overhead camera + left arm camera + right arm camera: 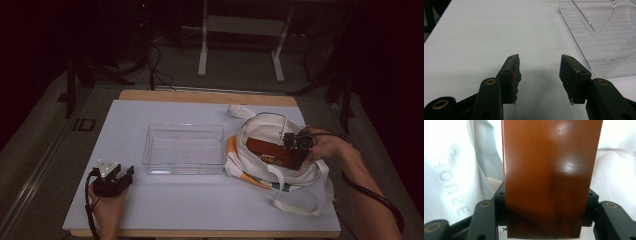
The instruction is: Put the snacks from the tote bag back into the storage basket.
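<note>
Right gripper (298, 146) clamped on a brown box (270, 152), jaws pressed against its two long sides near one end; seen close in the right gripper view as a glossy brown face (551, 177) rising between the black jaws, white cloth behind on both sides. Held by the right hand (325, 145) over the mouth of a white tote bag (260, 125), box lying across the opening, pale print on its top too small to read. Bag slumped at the right half of the desk (200, 200), its straps (300, 200) looping toward the near right corner, an orange and teal patch along its left flank. Faint grey lettering on the cloth (451, 190) in the right gripper view.

Left gripper (120, 175) spread wide, nothing between the jaws, only bare white desk surface (486, 32) visible through the gap in the left gripper view. Resting low near the near left corner of the desk, gripped by the left hand (107, 202), grey three-cornered plate on top, cable trailing down toward the near edge.

Clear plastic tub (184, 148) at the middle of the desk, empty, just beside the bag's left side and well apart from the left gripper; its ribbed transparent wall (604, 45) at upper right in the left gripper view. Wooden border of the desk showing along the far and near edges.
</note>
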`<move>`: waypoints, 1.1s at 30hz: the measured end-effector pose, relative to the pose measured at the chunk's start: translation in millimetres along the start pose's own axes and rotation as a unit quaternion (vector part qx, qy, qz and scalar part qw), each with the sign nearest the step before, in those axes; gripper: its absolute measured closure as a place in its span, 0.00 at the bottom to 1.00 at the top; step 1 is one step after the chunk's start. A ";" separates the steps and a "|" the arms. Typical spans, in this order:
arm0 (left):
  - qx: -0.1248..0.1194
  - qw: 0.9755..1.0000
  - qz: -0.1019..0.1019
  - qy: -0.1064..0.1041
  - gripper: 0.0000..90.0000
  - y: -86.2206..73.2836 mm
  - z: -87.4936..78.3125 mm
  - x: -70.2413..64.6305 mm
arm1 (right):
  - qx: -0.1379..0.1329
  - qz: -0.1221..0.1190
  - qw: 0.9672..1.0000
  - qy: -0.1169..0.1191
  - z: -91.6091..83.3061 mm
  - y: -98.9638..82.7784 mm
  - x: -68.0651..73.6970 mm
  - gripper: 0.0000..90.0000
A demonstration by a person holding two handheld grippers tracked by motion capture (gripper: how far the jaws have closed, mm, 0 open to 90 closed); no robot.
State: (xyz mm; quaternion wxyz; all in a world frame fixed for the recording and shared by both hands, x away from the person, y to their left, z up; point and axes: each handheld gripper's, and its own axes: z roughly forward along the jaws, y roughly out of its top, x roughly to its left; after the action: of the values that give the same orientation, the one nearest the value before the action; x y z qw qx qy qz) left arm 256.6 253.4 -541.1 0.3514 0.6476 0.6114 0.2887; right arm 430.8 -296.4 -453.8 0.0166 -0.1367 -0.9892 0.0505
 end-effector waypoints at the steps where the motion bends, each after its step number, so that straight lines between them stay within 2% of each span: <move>1: 0.000 1.000 0.000 0.000 0.57 0.0 0.0 -0.1 | -0.002 0.002 1.000 0.000 -0.7 -1.1 0.0 0.48; 18: -0.001 1.000 -0.001 0.002 0.57 -0.1 -0.3 0.2 | -0.034 0.008 0.999 -0.013 -18.9 -13.5 -1.5 0.48; 33: -0.002 1.000 -0.001 0.002 0.57 -0.2 -0.4 0.2 | -0.050 0.012 0.998 -0.021 -35.5 -22.2 -1.9 0.48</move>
State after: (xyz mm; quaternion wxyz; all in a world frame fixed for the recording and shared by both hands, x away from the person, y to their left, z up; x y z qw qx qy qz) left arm 256.2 253.7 -541.0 0.3518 0.6456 0.6120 0.2911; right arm 428.4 -314.8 -416.2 -0.0112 -0.1477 -0.9890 0.0037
